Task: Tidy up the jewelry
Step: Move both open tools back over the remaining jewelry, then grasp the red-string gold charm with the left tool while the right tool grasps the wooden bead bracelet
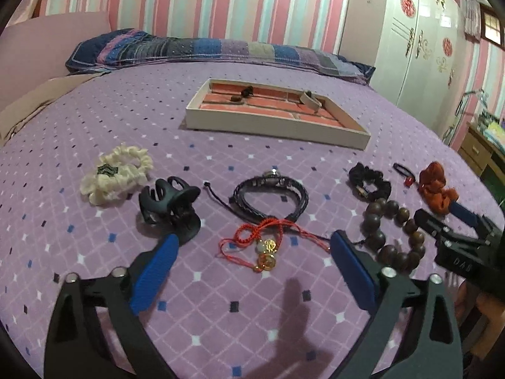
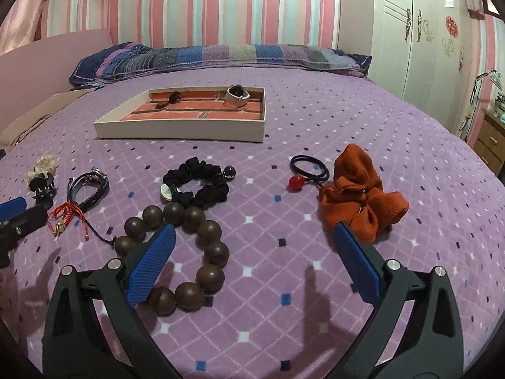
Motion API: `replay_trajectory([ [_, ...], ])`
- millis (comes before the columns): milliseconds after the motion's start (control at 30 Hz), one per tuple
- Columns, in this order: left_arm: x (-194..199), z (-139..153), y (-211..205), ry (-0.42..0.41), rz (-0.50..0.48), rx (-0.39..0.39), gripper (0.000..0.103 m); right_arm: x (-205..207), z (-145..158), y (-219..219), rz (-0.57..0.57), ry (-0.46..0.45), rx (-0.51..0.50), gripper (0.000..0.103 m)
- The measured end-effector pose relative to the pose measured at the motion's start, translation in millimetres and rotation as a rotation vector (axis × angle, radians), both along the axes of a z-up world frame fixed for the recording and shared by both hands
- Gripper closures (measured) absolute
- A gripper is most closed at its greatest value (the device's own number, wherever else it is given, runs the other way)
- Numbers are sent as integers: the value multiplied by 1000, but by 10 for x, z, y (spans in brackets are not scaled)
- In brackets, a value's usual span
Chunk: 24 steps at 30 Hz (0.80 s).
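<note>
My left gripper [image 1: 252, 246] is open and empty, low over the bed, with the red string bracelet with gold charms [image 1: 262, 246] between its fingers. A black leather bracelet [image 1: 271, 199] lies just beyond. My right gripper [image 2: 252, 240] is open and empty; its left finger overlaps the brown wooden bead bracelet [image 2: 202, 252]. A white tray [image 2: 180, 131] with a brick-pattern liner sits farther back and holds a small dark piece [image 2: 173, 96] and a white ring-shaped piece [image 2: 236, 96].
On the purple bedspread lie a cream scrunchie [image 1: 113, 173], a black claw clip [image 1: 173, 208], a black scrunchie [image 2: 199, 183], a black hair tie with a red bead [image 2: 303, 170] and an orange scrunchie [image 2: 359, 195]. A pillow [image 2: 221, 57] lies at the headboard; a wardrobe [image 2: 410, 31] stands at the right.
</note>
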<state>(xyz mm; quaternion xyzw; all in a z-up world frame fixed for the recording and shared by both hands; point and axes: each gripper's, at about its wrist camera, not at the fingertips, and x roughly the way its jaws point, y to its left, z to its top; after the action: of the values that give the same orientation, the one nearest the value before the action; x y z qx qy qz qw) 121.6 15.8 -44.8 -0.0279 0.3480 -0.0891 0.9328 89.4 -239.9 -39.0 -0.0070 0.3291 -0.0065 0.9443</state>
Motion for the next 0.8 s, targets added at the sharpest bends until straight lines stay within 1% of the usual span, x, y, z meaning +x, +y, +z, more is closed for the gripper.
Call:
replay_trajectory([
  [33, 12, -22, -6, 3, -3, 7, 17, 9, -15, -7, 2, 3, 4, 8],
  [100, 63, -83, -8, 23, -9, 9, 25, 26, -45, -2, 7, 16, 6, 10],
  [133, 81, -105, -7, 30, -13, 6, 26, 35, -64, 7, 13, 23, 6, 12],
  [200, 125, -148, -17, 46, -21, 3, 28, 53, -93, 33, 21, 34, -2, 13],
  [267, 162, -176, -44, 57, -23, 12, 31, 62, -108, 53, 26, 46, -8, 17],
  [400, 186, -188, -73, 53, -27, 19, 31, 98, -139, 55, 30, 68, -4, 20],
  [500, 191, -186, -78, 53, -26, 19, 32, 143, -165, 61, 35, 88, -3, 27],
  [567, 206, -185, -85, 55, -24, 17, 32, 165, -182, 74, 40, 100, -4, 34],
  [633, 226, -192, -84, 56, -22, 16, 33, 173, -192, 88, 42, 106, 0, 38],
  [767, 274, -205, -101, 61, -8, 28, 39, 196, -202, 125, 50, 111, -1, 48],
  [800, 277, -207, -102, 60, -6, 31, 43, 202, -205, 140, 54, 112, -4, 50],
])
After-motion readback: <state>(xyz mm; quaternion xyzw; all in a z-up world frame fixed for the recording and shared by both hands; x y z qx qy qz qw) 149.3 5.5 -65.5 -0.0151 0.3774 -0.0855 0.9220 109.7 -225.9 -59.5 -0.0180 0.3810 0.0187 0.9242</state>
